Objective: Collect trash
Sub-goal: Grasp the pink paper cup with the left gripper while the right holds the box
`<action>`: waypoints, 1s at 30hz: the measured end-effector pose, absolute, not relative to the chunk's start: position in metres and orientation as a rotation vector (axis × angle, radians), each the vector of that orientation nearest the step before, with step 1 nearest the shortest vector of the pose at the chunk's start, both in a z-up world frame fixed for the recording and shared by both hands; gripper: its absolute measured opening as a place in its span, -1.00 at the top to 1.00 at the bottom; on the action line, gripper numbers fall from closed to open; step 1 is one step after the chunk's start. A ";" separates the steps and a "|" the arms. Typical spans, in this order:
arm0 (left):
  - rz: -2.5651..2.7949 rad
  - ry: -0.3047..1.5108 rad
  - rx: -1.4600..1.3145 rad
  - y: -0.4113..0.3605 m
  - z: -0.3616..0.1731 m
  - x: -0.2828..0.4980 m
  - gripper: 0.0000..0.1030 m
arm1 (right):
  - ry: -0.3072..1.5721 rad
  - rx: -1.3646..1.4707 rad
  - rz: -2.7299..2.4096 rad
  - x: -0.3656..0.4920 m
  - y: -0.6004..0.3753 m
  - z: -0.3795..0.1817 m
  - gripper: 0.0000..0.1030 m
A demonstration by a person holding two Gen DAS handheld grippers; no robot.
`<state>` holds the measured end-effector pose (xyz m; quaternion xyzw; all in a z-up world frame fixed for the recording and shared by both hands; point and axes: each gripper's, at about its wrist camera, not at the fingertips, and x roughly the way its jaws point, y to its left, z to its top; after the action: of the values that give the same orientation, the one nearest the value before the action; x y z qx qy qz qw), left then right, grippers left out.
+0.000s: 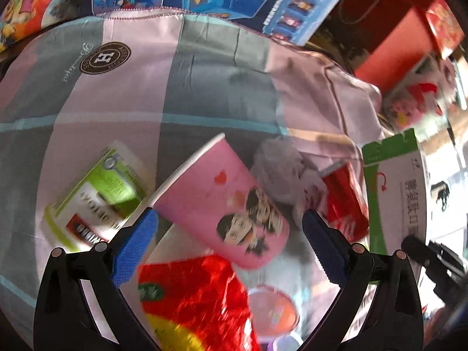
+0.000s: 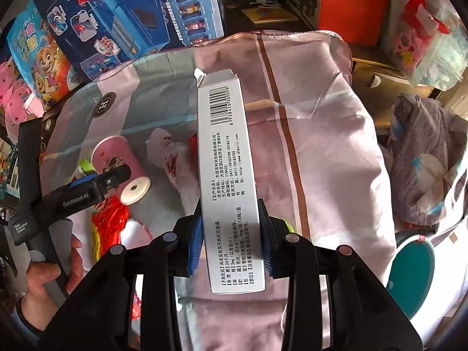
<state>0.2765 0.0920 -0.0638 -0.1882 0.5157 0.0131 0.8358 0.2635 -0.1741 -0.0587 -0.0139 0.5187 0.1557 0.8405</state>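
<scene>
Jaws of right gripper (image 2: 231, 241) pinch white box (image 2: 226, 158); left gripper (image 1: 229, 247) spread wide, empty.
Pink cup (image 1: 222, 201) lies tipped on cloth (image 1: 204, 87) between my left jaws, beside green box (image 1: 99, 196), red wrapper (image 1: 193, 301), crumpled tissue (image 1: 280, 169).

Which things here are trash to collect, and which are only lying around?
Trash for the job:
- white medicine carton, held in the right gripper
- pink paper cup, on its side
- red foil wrapper
- green and white packet
- crumpled tissue

Just lying about:
- blue toy box
- cartoon puppy pack
- striped cloth under the trash
- red box
</scene>
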 end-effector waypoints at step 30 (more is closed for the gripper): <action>-0.266 0.964 -0.089 -0.035 -0.003 0.191 -0.33 | 1.021 0.222 0.265 0.196 -0.291 -0.041 0.39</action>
<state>0.1915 -0.0351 -0.0032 -0.0425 0.4620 -0.1277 0.8766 0.1956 -0.2914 -0.0410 0.1058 0.4862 0.1263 0.8582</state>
